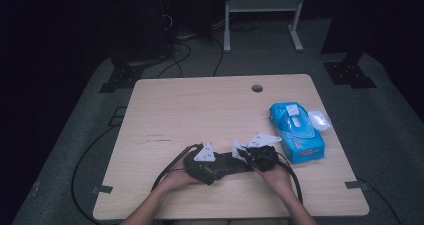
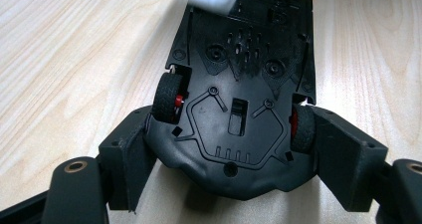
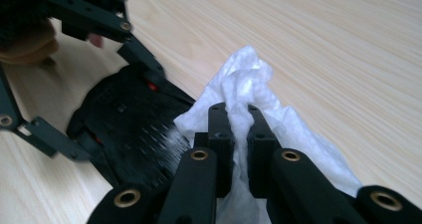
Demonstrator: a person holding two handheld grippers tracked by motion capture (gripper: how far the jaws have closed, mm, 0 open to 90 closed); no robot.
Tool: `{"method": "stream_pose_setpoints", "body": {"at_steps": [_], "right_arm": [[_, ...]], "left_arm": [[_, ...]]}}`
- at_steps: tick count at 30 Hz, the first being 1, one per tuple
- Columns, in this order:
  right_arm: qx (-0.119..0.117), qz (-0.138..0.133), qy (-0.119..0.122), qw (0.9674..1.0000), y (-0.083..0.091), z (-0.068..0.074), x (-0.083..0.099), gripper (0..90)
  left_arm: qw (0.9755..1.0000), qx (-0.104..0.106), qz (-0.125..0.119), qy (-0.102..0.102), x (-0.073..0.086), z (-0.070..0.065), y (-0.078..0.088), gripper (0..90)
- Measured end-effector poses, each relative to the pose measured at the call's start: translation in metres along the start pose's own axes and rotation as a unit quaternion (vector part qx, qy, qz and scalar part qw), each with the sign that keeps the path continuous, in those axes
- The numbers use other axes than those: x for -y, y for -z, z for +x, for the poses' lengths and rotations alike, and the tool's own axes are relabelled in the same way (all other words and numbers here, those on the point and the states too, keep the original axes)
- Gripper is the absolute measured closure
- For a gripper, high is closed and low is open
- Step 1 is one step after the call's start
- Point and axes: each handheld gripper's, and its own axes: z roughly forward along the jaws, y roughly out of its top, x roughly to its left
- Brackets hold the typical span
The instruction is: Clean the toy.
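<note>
Wipes pack [image 1: 296, 132], blue, sits near the table's [image 1: 200, 110] right edge, its lid [image 1: 319, 119] flipped open beside it; contents not readable. Left gripper [image 2: 234, 134] clamps a black toy car [image 2: 239, 109] upside down, jaws pressed on the wheels at both sides. Right gripper [image 3: 238, 115] is pinched tight on a white wipe [image 3: 249, 84], which lies against the car's underside. Car's far end is cut off in the left gripper view. Bare table behind and left.

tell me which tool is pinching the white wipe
The right tool, shut on the white wipe; the left tool grips the upturned black toy car instead.
</note>
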Motion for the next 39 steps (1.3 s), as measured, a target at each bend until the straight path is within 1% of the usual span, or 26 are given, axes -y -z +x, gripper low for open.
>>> {"method": "stream_pose_setpoints", "body": {"at_steps": [1, 4, 8, 9, 11, 14, 16, 18, 20, 22, 24, 26, 28, 30, 31, 32, 33, 34, 38, 39], "right_arm": [[0.004, 0.002, 0.004, 1.0, 0.003, -0.002, 0.002, 84.5], [0.007, 0.005, 0.001, 1.0, 0.012, -0.003, 0.01, 84.4], [-0.001, 0.009, 0.015, 0.9998, 0.019, 0.004, 0.019, 84.4], [-0.005, 0.013, 0.019, 0.9997, 0.021, 0.005, 0.02, 84.4], [-0.005, 0.014, 0.025, 0.9996, 0.024, 0.004, 0.024, 84.4], [0.0, 0.016, 0.008, 0.9998, 0.031, -0.003, 0.028, 84.4], [-0.004, 0.018, 0.007, 0.9998, 0.033, -0.004, 0.029, 84.4], [-0.009, 0.018, 0.011, 0.9997, 0.032, -0.001, 0.029, 84.3], [-0.011, 0.016, 0.014, 0.9997, 0.027, 0.0, 0.026, 84.4], [-0.011, 0.007, 0.007, 0.9999, 0.022, -0.001, 0.023, 84.4], [-0.017, -0.002, -0.005, 0.9998, 0.016, -0.004, 0.019, 84.3], [-0.014, -0.004, -0.007, 0.9999, 0.013, -0.008, 0.017, 84.3], [-0.005, -0.004, -0.006, 1.0, 0.014, -0.012, 0.017, 84.3], [0.001, -0.001, -0.011, 0.9999, 0.019, -0.016, 0.021, 84.3], [-0.001, -0.003, -0.013, 0.9999, 0.021, -0.018, 0.023, 84.2], [-0.003, -0.002, -0.015, 0.9999, 0.023, -0.018, 0.024, 84.3], [0.001, 0.0, -0.012, 0.9999, 0.025, -0.017, 0.024, 84.2], [0.004, 0.004, -0.006, 1.0, 0.025, -0.015, 0.023, 84.2], [0.0, 0.0, -0.004, 1.0, 0.019, -0.011, 0.02, 84.2], [-0.002, 0.0, -0.005, 1.0, 0.019, -0.012, 0.02, 84.2]], "left_arm": [[1.0, 0.0, 0.0, 0.0, 0.0, 0.0, 0.0, 24.0], [1.0, 0.0, 0.001, -0.001, 0.0, 0.0, 0.0, 24.0], [1.0, -0.001, 0.0, 0.0, 0.0, 0.0, 0.0, 24.0], [1.0, -0.001, 0.0, -0.001, 0.0, 0.0, 0.0, 24.0], [1.0, -0.001, 0.0, -0.001, 0.0, 0.0, 0.0, 24.0], [1.0, 0.0, 0.0, 0.0, 0.0, 0.001, 0.0, 24.0], [1.0, -0.001, 0.0, -0.001, 0.0, 0.001, 0.0, 24.0], [1.0, -0.001, 0.001, 0.0, 0.0, 0.0, 0.0, 24.0], [1.0, -0.007, 0.001, 0.002, 0.0, 0.001, 0.0, 24.0], [1.0, -0.004, -0.001, 0.002, 0.001, 0.001, 0.0, 24.1], [1.0, -0.006, -0.001, 0.002, 0.001, 0.001, 0.0, 24.1], [1.0, -0.007, 0.0, 0.002, 0.001, 0.002, 0.001, 24.1], [1.0, -0.007, 0.0, 0.002, 0.002, 0.002, 0.001, 24.1], [1.0, -0.005, 0.001, -0.001, 0.002, 0.003, 0.002, 24.1], [1.0, -0.002, 0.0, -0.002, 0.001, 0.002, 0.001, 24.1], [1.0, 0.0, 0.002, -0.006, 0.001, 0.001, 0.001, 24.1], [1.0, 0.0, -0.001, -0.003, 0.0, 0.0, -0.001, 24.1], [1.0, 0.001, 0.001, -0.006, -0.001, 0.0, -0.001, 24.1], [1.0, -0.003, 0.002, -0.002, 0.0, 0.001, 0.0, 24.1], [1.0, -0.004, -0.001, 0.002, 0.001, 0.001, 0.0, 24.1]]}}
